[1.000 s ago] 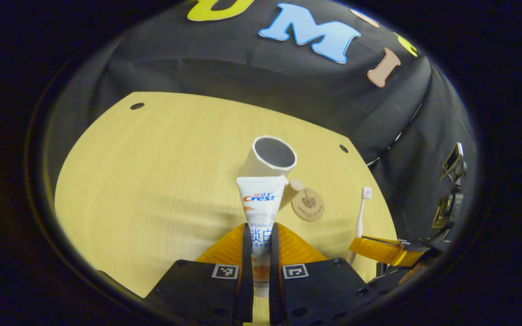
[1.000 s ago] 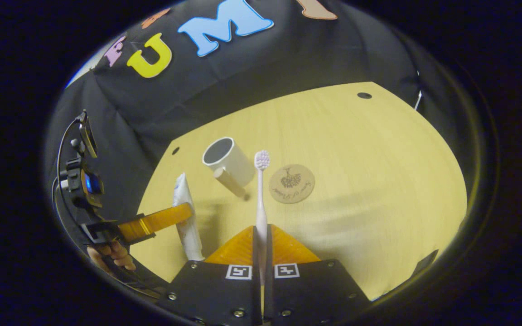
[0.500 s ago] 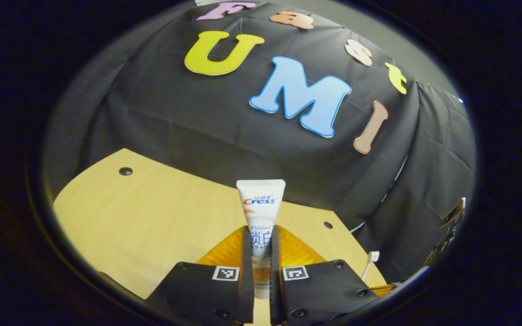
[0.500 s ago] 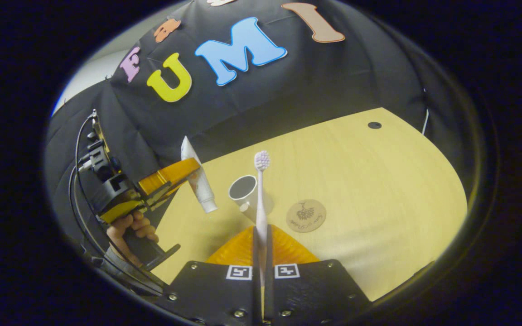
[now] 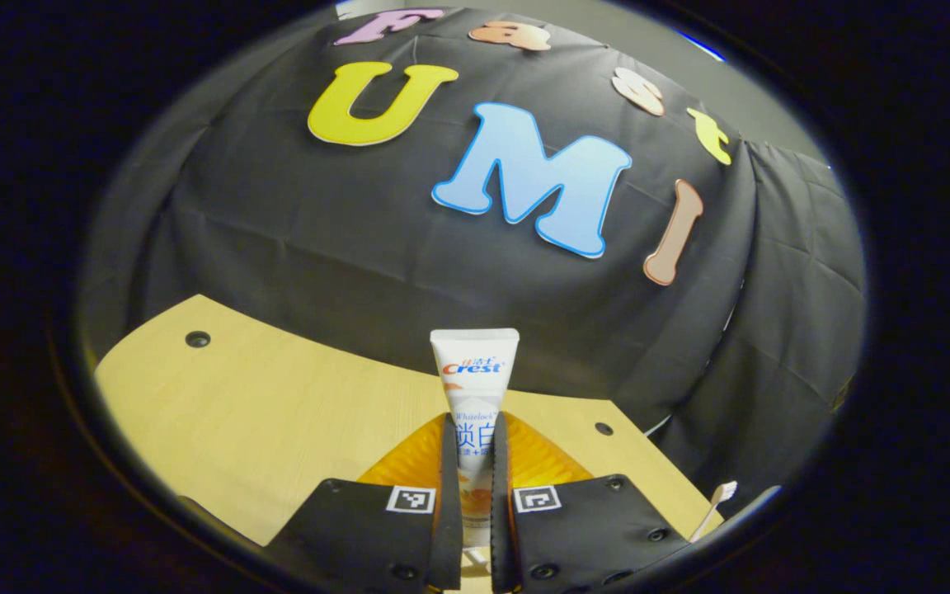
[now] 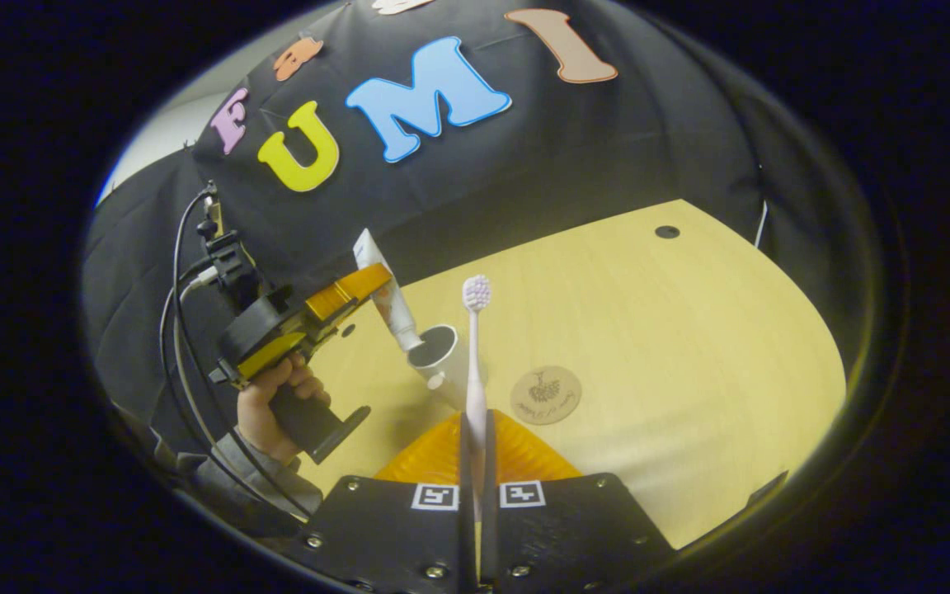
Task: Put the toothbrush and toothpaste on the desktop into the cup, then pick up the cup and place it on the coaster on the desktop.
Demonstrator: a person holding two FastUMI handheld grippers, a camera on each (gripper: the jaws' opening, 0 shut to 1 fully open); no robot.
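The toothpaste (image 5: 475,388) is a white tube with red and blue lettering and an orange patch near its lower end. The toothbrush (image 6: 475,346) is pale pinkish-white, its bristle head pale too. The cup (image 6: 435,355) is white outside, dark grey inside. The coaster (image 6: 546,395) is tan with a dark printed motif. The counter (image 6: 673,346) is light yellow wood grain with small dark round holes.

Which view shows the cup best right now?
The right gripper view. There the cup stands on the desk with its open mouth facing up, the toothpaste cap end at its rim and the coaster beside it. The left gripper view looks over the toothpaste toward the booth wall.
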